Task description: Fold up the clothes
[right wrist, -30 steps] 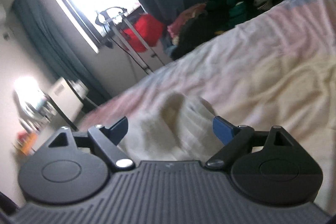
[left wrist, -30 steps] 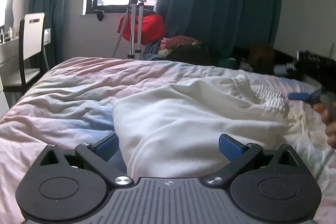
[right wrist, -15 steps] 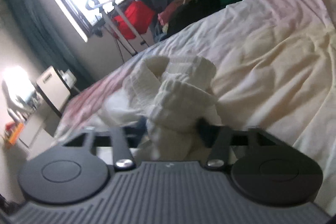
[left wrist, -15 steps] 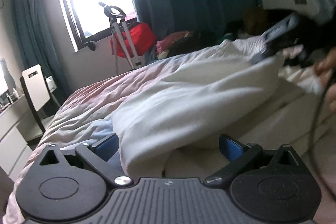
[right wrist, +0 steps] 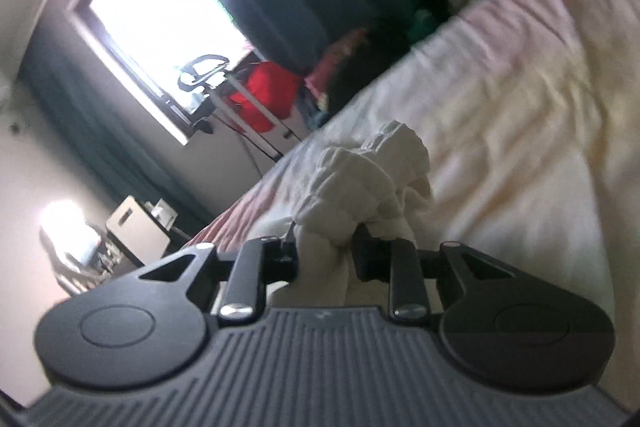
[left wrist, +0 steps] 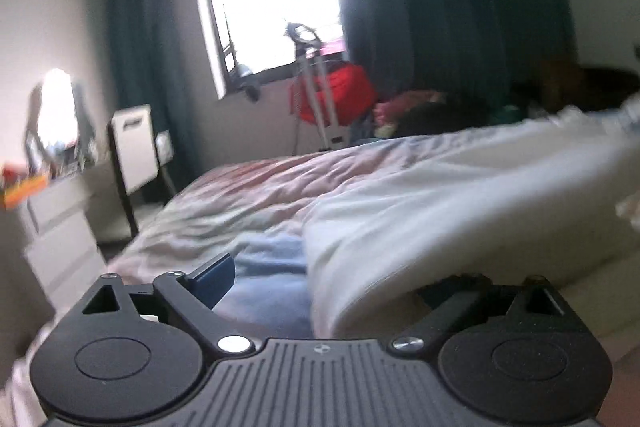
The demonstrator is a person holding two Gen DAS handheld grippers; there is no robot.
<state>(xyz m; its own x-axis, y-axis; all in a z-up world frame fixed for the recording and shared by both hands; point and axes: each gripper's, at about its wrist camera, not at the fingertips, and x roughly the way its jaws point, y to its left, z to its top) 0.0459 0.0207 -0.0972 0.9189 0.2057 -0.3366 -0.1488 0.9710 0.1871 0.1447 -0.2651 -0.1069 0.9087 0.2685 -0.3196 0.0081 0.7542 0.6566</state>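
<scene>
Because the right gripper [right wrist: 326, 253] has its fingers pinched tight on the white garment's [left wrist: 460, 203] bunched stretchy edge, the cloth lifts off the bed [left wrist: 256, 195] toward 2 o'clock, probably to fold it over, while the left gripper's [left wrist: 320, 279] fingers sit wide apart around its near edge.

The right gripper [right wrist: 326, 253] jaws have closed on the white garment's [right wrist: 372, 179] ribbed edge.

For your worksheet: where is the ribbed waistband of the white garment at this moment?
In the right wrist view, the ribbed waistband is bunched at centre frame, pinched in the right gripper, above the bed.
</scene>
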